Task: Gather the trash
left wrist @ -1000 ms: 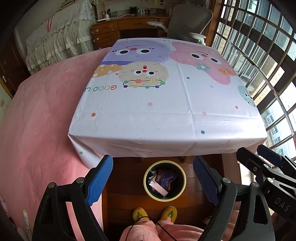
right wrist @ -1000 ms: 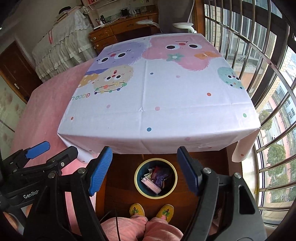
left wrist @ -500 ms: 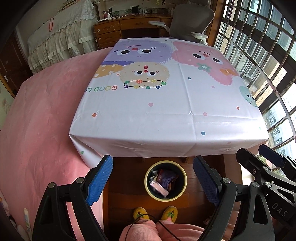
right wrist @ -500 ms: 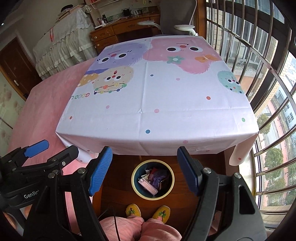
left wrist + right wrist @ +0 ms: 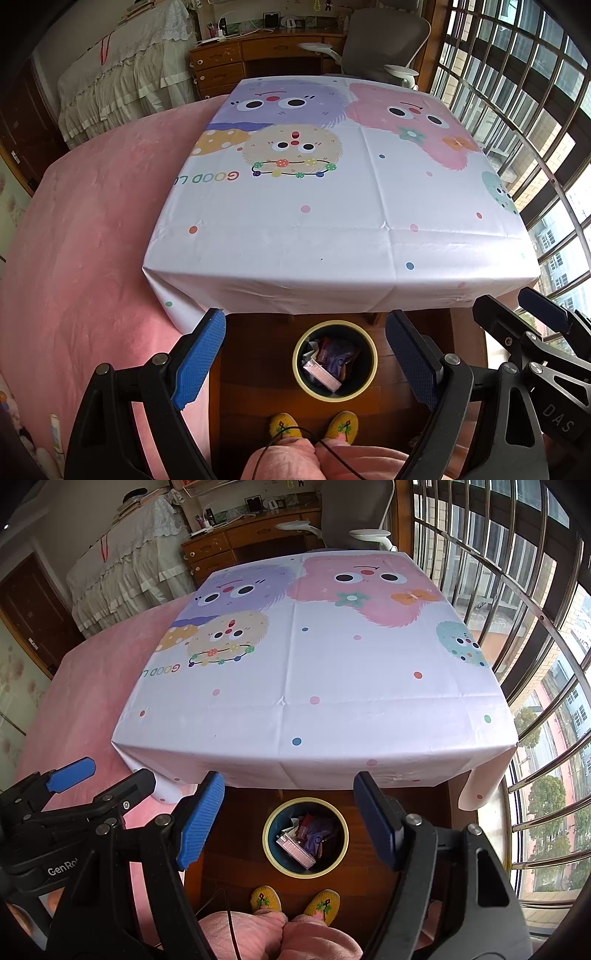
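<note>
Left wrist view: left tool [image 5: 304, 354] released, empty, at lower frame; bin [image 5: 335, 360] with trash [image 5: 328, 363] (wrappers, a pink box) at lower centre, on floor below desk [image 5: 332, 229]. Right tool [image 5: 288, 814] likewise released.

There were two grippers, the left gripper [image 5: 306, 358] and right gripper [image 5: 288, 819], one trash bin [image 5: 310, 389], one tabletop [image 5: 332, 236], one office chair [image 5: 384, 40] and two slippers [image 5: 283, 424].

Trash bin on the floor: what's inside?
The trash bin holds crumpled wrappers: a pink-and-white packet, a purple wrapper, white paper. Anything beneath that pile, and the bin's bottom, is covered.
</note>
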A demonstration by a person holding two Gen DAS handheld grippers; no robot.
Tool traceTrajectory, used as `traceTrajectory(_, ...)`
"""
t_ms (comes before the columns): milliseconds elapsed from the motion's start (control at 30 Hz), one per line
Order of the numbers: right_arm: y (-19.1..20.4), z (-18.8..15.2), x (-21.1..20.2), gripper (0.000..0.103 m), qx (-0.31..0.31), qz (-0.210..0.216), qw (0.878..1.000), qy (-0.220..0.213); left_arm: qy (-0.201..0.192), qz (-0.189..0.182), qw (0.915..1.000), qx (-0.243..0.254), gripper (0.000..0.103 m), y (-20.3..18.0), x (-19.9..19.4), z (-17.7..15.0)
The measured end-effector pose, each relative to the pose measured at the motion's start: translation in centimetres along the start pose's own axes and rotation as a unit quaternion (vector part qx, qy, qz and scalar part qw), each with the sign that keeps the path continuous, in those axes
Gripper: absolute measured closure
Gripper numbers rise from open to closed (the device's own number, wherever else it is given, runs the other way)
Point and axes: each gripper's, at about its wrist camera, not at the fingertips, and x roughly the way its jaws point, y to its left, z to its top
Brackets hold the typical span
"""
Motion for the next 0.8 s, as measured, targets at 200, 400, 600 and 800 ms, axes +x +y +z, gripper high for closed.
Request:
traceTrajectory(200,0.00,0.01,0.00,0.033,0.000,0.000,1.000,0.000,0.001,0.001,1.0000,0.000,0.013,-0.03,0.03,-0.16)
traceTrajectory(400,-0.08,-0.01,0.16,0.033,0.000,0.000,1.000,0.002,0.003,0.001,1.0000,0.003,0.013,-0.10,0.16,-0.55)
traceTrajectory(600,-0.52,-0.61,0.42,0.033,0.001,0.002,1.000,0.004,0.008,0.000,0.9999,0.007,0.013,-0.54,0.41,-0.71)
traceTrajectory(800,-0.59,-0.58,0.43,0.033,0.001,0.002,1.000,0.004,0.008,0.000,0.9999,0.008,0.013,-0.65,0.47,-0.66)
